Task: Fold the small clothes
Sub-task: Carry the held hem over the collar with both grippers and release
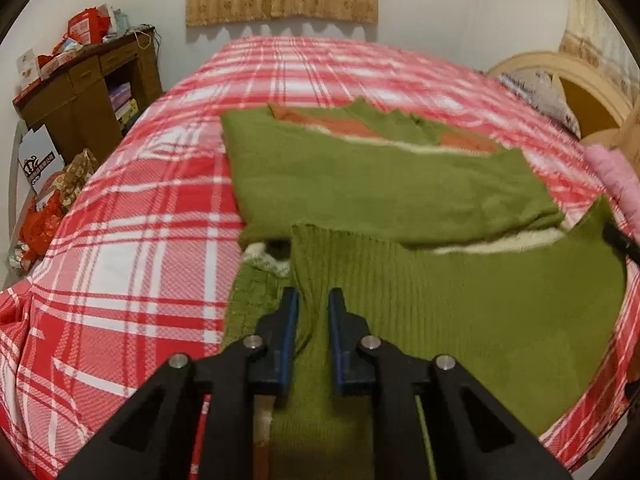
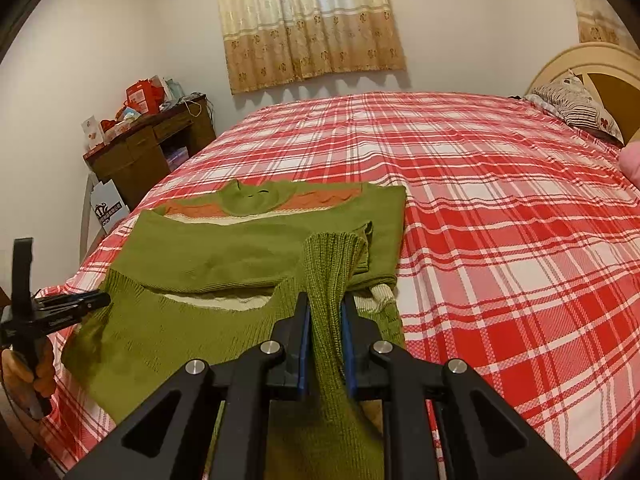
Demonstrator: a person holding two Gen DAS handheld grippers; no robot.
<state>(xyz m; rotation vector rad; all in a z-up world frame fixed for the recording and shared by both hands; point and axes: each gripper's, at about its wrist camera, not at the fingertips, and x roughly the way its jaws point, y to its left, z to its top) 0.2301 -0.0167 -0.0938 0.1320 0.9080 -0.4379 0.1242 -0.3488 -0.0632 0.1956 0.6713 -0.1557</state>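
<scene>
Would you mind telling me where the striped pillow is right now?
In the right wrist view, the striped pillow lies at the far right end of the plaid bed, against the curved headboard.

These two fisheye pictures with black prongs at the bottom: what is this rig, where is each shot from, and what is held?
No robot: a person carries a hand-held two-finger gripper in each hand, each with a camera looking along its fingers. One picture is from the left gripper, the other from the right gripper. A green sweater with an orange band lies on a red plaid bedspread. The right one pinches the ribbed hem, pulled up between its blue pads. The left one's fingers stand slightly apart with fabric between them, not clearly pressing.
</scene>
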